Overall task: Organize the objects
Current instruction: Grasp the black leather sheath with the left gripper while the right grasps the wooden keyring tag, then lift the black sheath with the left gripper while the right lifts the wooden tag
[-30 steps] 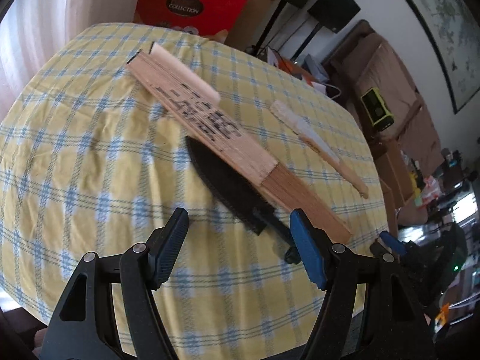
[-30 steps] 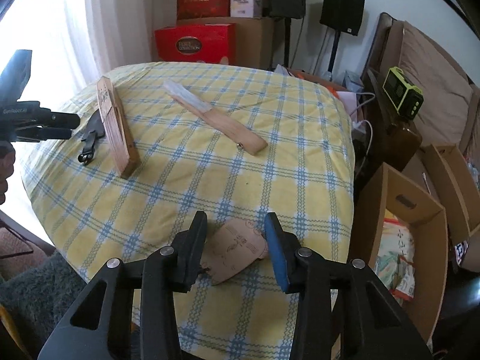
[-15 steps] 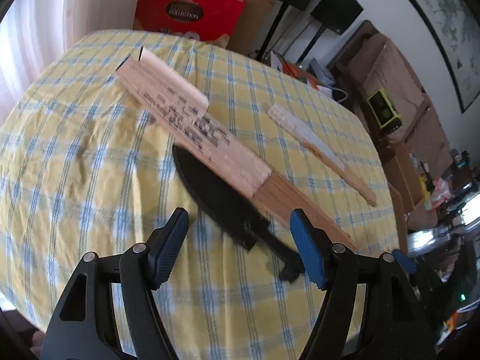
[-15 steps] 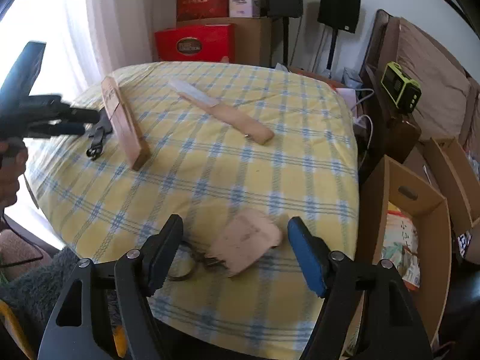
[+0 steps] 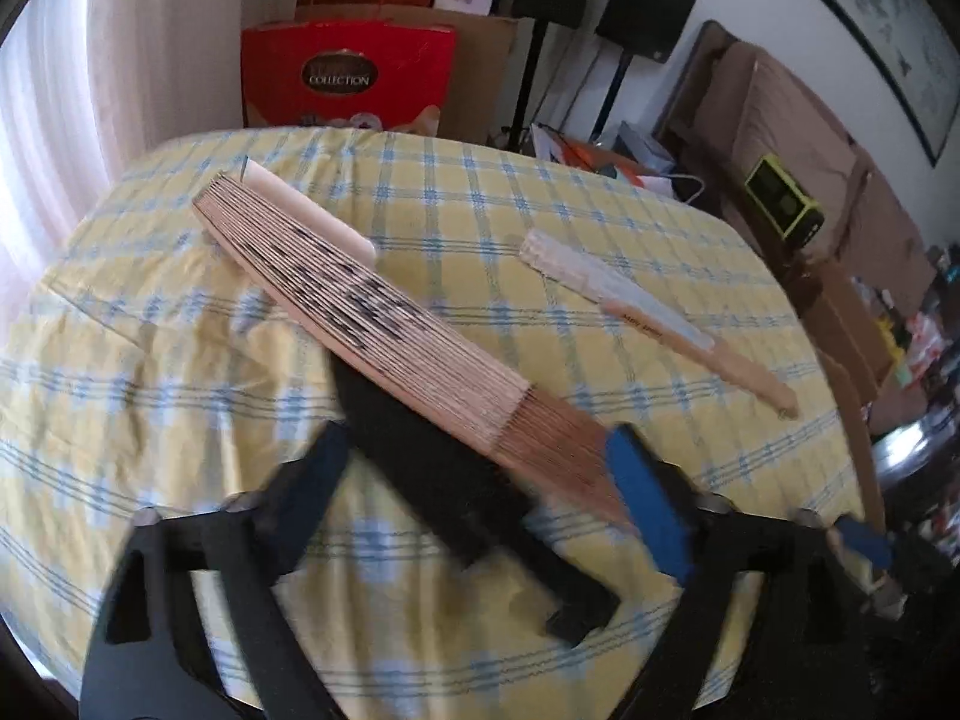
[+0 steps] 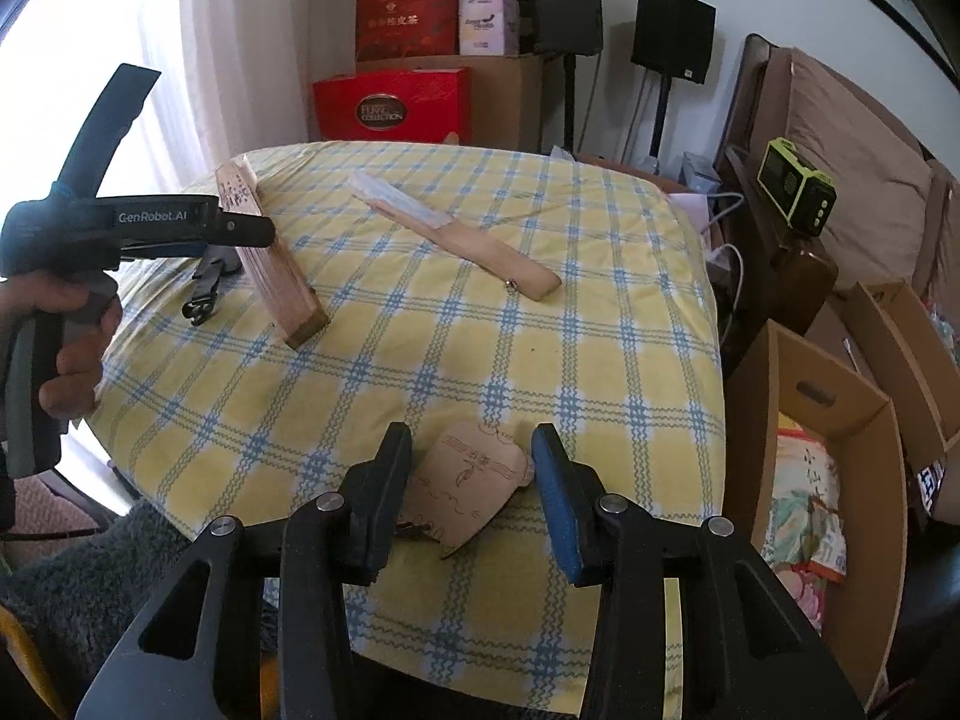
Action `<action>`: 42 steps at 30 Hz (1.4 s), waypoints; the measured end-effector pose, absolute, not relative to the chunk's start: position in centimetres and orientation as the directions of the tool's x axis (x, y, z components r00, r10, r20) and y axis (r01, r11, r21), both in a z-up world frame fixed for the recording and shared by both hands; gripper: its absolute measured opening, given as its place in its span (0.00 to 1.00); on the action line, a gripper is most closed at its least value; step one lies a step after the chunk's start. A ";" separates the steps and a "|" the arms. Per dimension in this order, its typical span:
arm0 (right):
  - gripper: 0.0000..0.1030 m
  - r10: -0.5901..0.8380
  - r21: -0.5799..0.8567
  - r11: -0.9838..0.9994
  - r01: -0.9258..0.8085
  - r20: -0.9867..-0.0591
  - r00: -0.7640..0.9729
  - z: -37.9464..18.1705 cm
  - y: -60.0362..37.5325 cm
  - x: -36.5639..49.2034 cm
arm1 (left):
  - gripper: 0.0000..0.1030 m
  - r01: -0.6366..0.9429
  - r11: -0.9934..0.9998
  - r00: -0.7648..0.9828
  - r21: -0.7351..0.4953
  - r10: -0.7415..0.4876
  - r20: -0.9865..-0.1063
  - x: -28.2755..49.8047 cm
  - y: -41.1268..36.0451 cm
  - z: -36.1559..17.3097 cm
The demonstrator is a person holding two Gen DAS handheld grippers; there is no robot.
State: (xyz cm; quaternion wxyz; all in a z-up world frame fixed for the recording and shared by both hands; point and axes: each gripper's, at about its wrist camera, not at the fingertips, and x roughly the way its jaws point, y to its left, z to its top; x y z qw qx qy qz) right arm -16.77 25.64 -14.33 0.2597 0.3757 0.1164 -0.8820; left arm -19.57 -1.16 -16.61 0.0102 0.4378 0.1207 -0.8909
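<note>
1. Left gripper (image 5: 480,480): jaws spread wide, nothing between the pads, blurred in the left wrist view; poised low over the table with the black folded fan (image 5: 432,468) and the handle end of the large wooden fan (image 5: 384,312) lying between its fingers.
2. Right gripper (image 6: 471,492): jaws well apart, gripping nothing, straddling a tan leather pouch (image 6: 468,480) at the near edge of the table; blue pad on the right finger clear of the pouch, contact on the left finger side hard to judge.
3. One pouch only, printed with a line drawing, with a dark ring or clasp poking out at its near left corner.
4. Three folded fans on the yellow-and-blue checked tablecloth (image 6: 480,360): the black one, the large wooden one with dark lettering on its ribs, and a slimmer one with a pale top and light wooden handle (image 6: 456,234).
5. Black fan tucked just beside the large wooden fan, touching or partly under it; exact contact unclear through the blur.
6. Slim fan well apart from the other two, lying diagonally toward the far right part of the table.
7. Beyond the table: one red "Collection" gift box (image 6: 390,105) on cardboard cartons, two black speakers (image 6: 675,36) on stands.
8. To the right: a brown sofa with one green-and-black radio (image 6: 795,195), and open cardboard boxes (image 6: 840,420) on the floor.
</note>
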 end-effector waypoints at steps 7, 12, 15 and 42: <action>0.40 -0.376 0.010 -0.845 0.535 -0.723 -0.580 -14.3 25.9 -16.8 | 0.09 0.133 -0.970 -0.575 -0.206 0.094 -0.813 -17.6 -4.7 -16.6; 0.40 -0.377 0.012 -0.845 0.535 -0.723 -0.579 -14.3 25.9 -16.8 | 0.04 0.136 -0.963 -0.550 -0.232 0.121 -0.826 -17.6 -5.1 -16.6; 0.40 -0.378 0.014 -0.845 0.535 -0.724 -0.578 -14.3 25.9 -16.8 | 0.09 0.112 -0.973 -0.553 -0.201 0.107 -0.826 -18.2 -3.8 -16.4; 0.40 -0.428 0.115 -0.852 0.511 -0.715 -0.553 -14.0 27.7 -17.3 | 0.26 -0.112 -0.991 -0.508 -0.069 0.117 -0.854 -16.4 5.0 -15.5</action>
